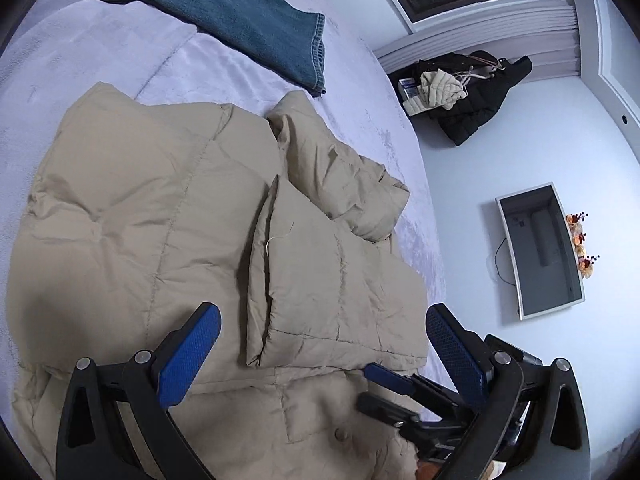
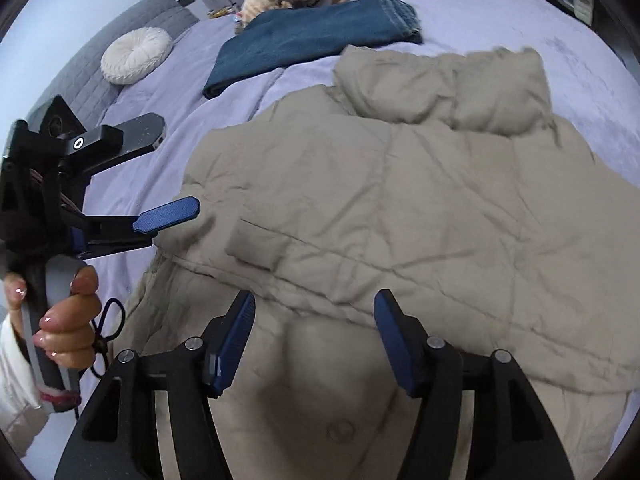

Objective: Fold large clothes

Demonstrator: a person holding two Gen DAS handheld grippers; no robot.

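A beige padded jacket point(image 1: 132, 216) lies spread on the lilac bed point(image 1: 120, 40), with a sleeve point(image 1: 344, 172) folded over its body. It also shows in the right wrist view point(image 2: 400, 200), its collar at the far end. My left gripper point(image 1: 324, 320) is open and empty, just above the jacket's near part. My right gripper point(image 2: 314, 304) is open and empty, hovering over the jacket's lower part. The right gripper's blue finger point(image 1: 386, 374) shows low in the left wrist view. The left gripper point(image 2: 166, 214), held by a hand, shows at the jacket's left edge in the right wrist view.
Folded blue jeans point(image 1: 248, 16) lie on the bed beyond the jacket, also in the right wrist view point(image 2: 316, 36). A round white cushion point(image 2: 136, 54) and a grey headboard point(image 2: 100, 80) are at far left. Piled clothes point(image 1: 464, 96) and a wall screen point(image 1: 540, 252) lie off the bed.
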